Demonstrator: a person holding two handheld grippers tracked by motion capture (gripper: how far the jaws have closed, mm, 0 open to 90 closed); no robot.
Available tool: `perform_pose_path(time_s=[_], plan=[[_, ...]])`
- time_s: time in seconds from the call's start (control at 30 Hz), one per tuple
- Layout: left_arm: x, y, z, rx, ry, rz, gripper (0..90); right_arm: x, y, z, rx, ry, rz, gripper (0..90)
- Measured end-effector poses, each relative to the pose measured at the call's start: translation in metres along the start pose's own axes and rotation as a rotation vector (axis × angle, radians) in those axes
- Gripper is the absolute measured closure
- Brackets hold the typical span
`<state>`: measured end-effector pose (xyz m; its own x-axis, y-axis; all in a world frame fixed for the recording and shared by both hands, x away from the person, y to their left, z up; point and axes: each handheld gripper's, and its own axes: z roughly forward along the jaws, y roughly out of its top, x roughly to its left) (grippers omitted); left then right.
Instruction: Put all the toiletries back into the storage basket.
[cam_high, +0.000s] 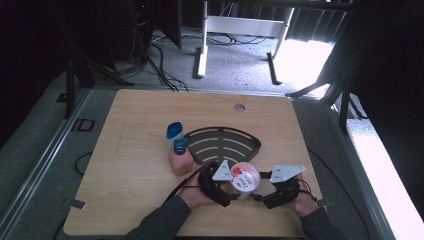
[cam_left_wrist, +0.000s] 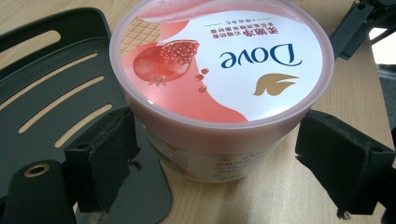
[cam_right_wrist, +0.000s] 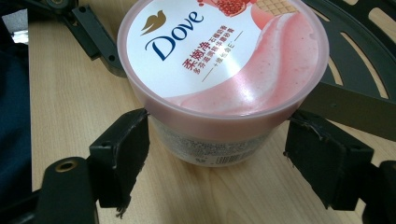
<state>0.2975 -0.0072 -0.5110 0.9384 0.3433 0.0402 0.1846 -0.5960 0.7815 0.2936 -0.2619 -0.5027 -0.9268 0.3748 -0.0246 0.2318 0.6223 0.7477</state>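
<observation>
Both grippers bracket one tub at the near edge of the table.

The Dove tub (cam_high: 244, 178) stands upright on the wood, its base against the near corner of the black slotted rack (cam_high: 223, 143). The left gripper (cam_left_wrist: 217, 156) and right gripper (cam_right_wrist: 215, 156) straddle it from opposite sides, jaws spread wide, pads at the wall under the lid rim. Firm clamping cannot be confirmed; placement suggests a two-sided lift. Two bottles (cam_high: 177, 148) stand left of the rack.
</observation>
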Motion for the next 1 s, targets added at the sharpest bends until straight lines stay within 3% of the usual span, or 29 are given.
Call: perform_pose_path(time_s=[1.0], plan=[[0.014, 0.015, -0.006, -0.019, 0.016, -0.018, 13.3, -0.016, 0.016, -0.007, -0.018, -0.009, -0.015, 20.8]])
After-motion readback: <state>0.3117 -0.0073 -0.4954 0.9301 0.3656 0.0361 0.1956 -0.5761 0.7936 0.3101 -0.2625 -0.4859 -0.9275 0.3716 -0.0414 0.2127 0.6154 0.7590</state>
